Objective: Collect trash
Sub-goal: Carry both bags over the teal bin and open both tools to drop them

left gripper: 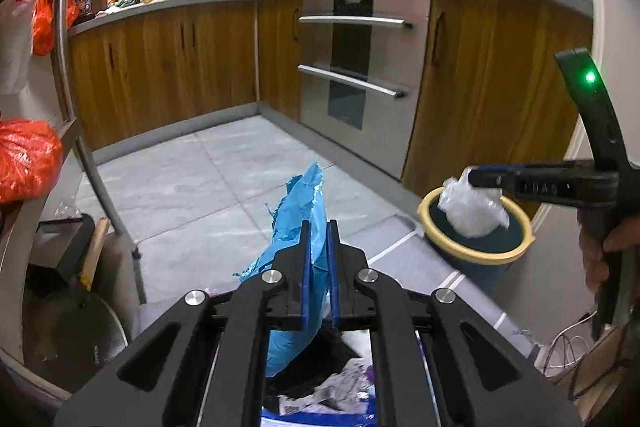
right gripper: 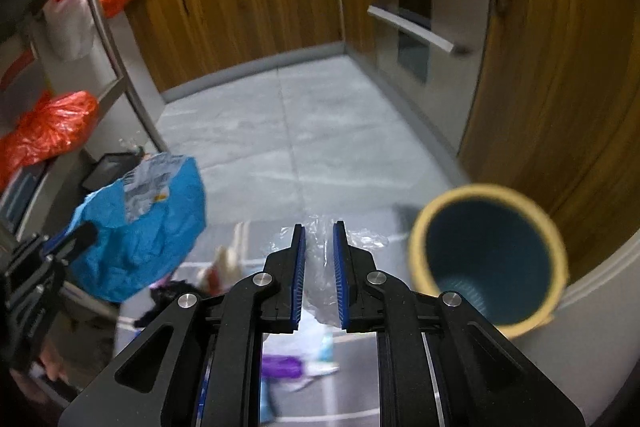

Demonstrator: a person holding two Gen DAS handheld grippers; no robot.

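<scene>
The blue bag [left gripper: 304, 211] is seen to be of thin, crinkled plastic with torn edges, and the clear film [left gripper: 472, 205] is glossy and crumpled. The bin [right gripper: 488, 259] is made of matt plastic, dark teal inside with a pale yellow rim. The cabinet doors [left gripper: 168, 63] are faced with grained wood, the oven front [left gripper: 360, 67] is finished in brushed metal, and the floor [left gripper: 224, 167] is laid with smooth grey tile.
</scene>
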